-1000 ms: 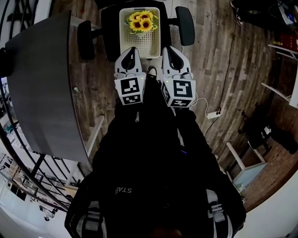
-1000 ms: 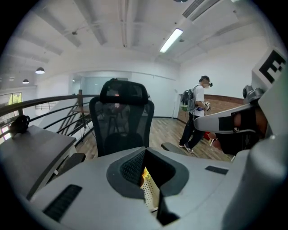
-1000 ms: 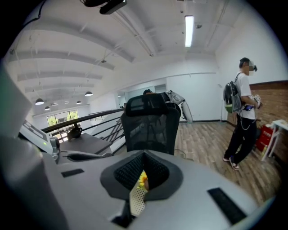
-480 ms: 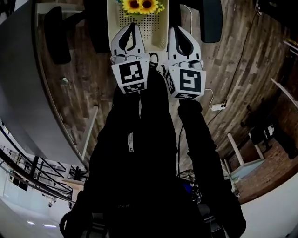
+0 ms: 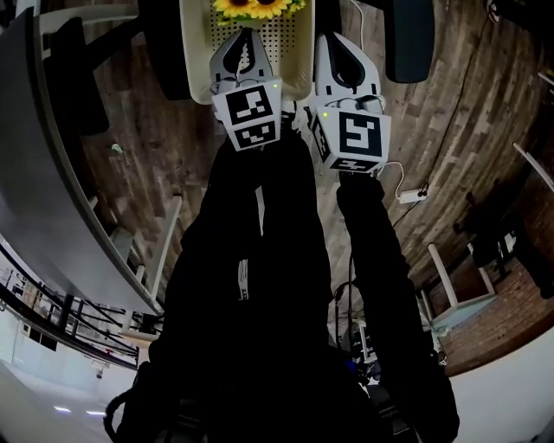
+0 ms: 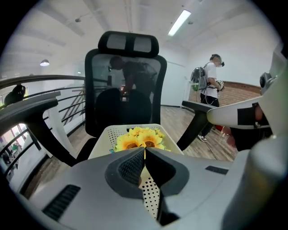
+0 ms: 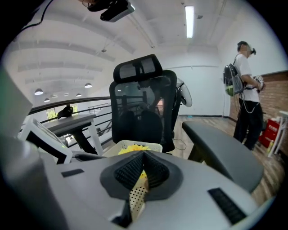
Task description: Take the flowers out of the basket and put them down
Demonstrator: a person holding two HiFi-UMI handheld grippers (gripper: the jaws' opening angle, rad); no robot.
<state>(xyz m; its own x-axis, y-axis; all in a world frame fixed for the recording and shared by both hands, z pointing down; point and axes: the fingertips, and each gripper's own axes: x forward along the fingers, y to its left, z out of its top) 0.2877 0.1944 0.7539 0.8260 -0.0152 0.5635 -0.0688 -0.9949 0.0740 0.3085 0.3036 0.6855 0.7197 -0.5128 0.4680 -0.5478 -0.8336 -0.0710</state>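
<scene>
A bunch of yellow sunflowers (image 5: 255, 7) lies at the far end of a cream perforated basket (image 5: 294, 52) on the seat of a black office chair. In the left gripper view the sunflowers (image 6: 137, 139) show just beyond my left gripper (image 6: 144, 150), which is shut and empty above the basket's near half (image 6: 105, 134). The left gripper (image 5: 245, 39) overlaps the basket in the head view. My right gripper (image 5: 333, 43) hangs at the basket's right rim, also shut with nothing held (image 7: 143, 155). Past it, the flowers (image 7: 130, 149) and basket (image 7: 150, 147) are partly hidden.
The chair's backrest (image 6: 126, 90) rises behind the basket, with armrests on either side (image 5: 407, 39) (image 5: 69, 69). A grey table (image 5: 35, 173) stands to the left. A power strip (image 5: 411, 196) lies on the wooden floor. A person with a backpack (image 6: 209, 90) stands far off.
Both grippers have moved forward toward the basket, and the left one now reaches over it. The basket and flowers have slid to the top edge of the head view.
</scene>
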